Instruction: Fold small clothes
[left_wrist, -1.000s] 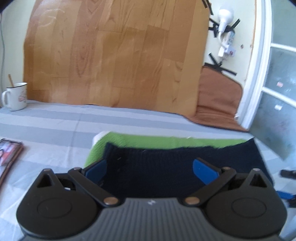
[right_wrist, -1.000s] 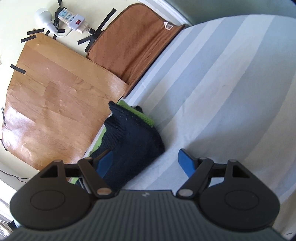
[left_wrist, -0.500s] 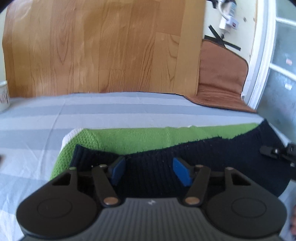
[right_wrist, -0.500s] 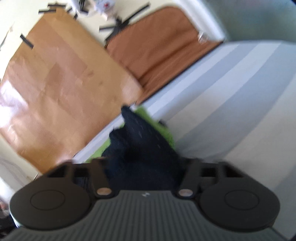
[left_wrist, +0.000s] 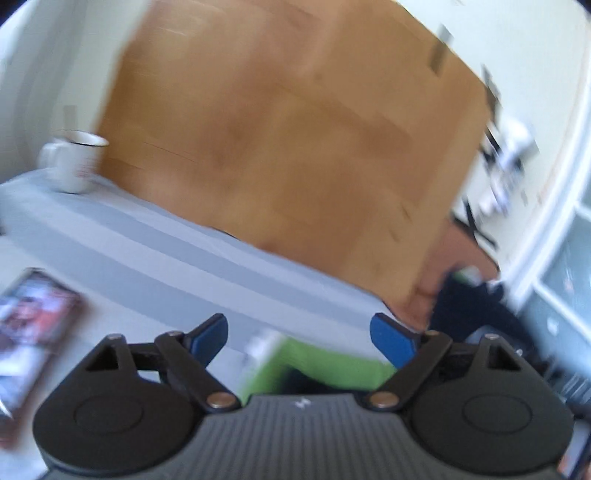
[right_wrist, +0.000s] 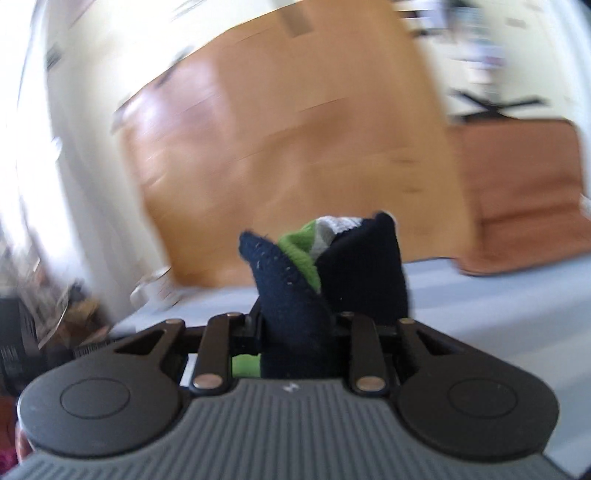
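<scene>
A small navy and green knitted garment (right_wrist: 325, 266) stands bunched up between the fingers of my right gripper (right_wrist: 299, 325), lifted off the striped sheet. The right jaws are closing, and their pads are buried in the cloth and pressing on it. In the left wrist view, a blurred green part of the garment (left_wrist: 314, 365) lies just below and ahead of my left gripper (left_wrist: 301, 336). A navy part (left_wrist: 469, 314) rises at the right. The left jaws are opening. Its blue pads (left_wrist: 210, 334) stand wide apart with nothing between them.
A wood-pattern board (left_wrist: 288, 147) leans on the wall behind the grey striped sheet (left_wrist: 147, 258). A white mug (left_wrist: 75, 162) stands at the far left. A flat printed item (left_wrist: 33, 325) lies at the left edge. A brown cushion (right_wrist: 517, 192) rests against the wall at the right.
My right gripper rolled, shut on the end of the garment and lifted it up. My left gripper narrowed over the garment, then drew back from it and spread wide again.
</scene>
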